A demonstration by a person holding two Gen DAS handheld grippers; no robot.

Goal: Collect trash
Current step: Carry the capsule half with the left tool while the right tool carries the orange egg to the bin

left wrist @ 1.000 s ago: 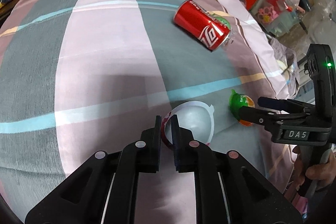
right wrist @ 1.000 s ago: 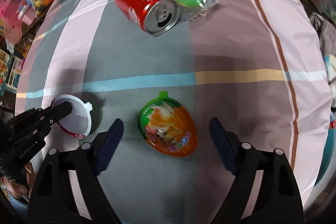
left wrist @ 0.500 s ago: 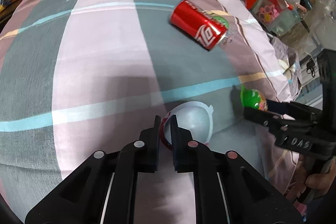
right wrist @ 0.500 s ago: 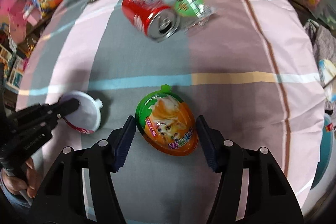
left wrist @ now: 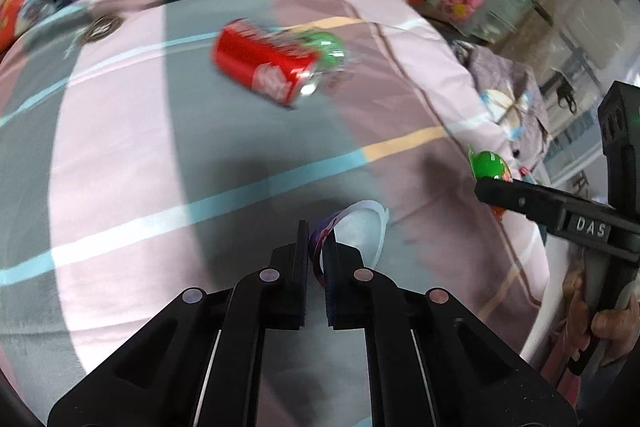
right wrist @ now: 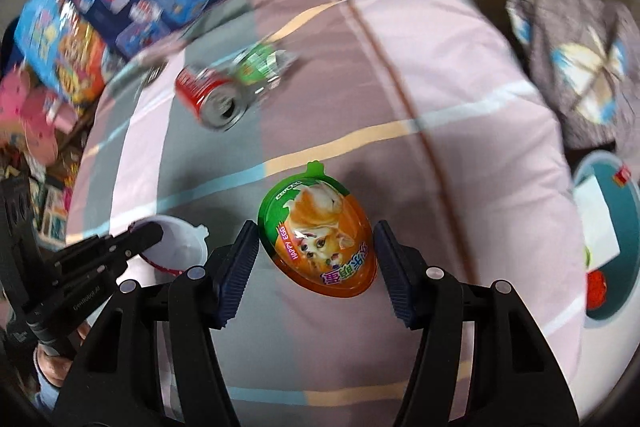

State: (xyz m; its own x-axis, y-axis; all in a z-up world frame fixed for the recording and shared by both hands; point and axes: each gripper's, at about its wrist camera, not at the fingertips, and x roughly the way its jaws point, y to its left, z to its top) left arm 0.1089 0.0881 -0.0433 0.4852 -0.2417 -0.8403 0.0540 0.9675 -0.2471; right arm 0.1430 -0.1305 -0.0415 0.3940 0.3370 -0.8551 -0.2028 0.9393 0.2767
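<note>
left gripper (left wrist: pixel 316 247) pinched tight on the white cup (left wrist: pixel 360 231) rim, right gripper (right wrist: pixel 316 255) clamped on the egg-shaped pack (right wrist: pixel 320 239) sides, both above the bedsheet (left wrist: pixel 160 147), red can (left wrist: pixel 266 65) lying further back.

Egg pack (right wrist: pixel 318 237) reads "HAPPY EGG" (gripper (left wrist: pixel 591 227): "DAS").

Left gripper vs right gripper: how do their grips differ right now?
The left gripper is shut on the thin rim of a white cup; the right gripper spans the wide orange egg package between its pads. Left jaws nearly meet; right jaws stand well apart. Both carry trash above the striped bedsheet.
</note>
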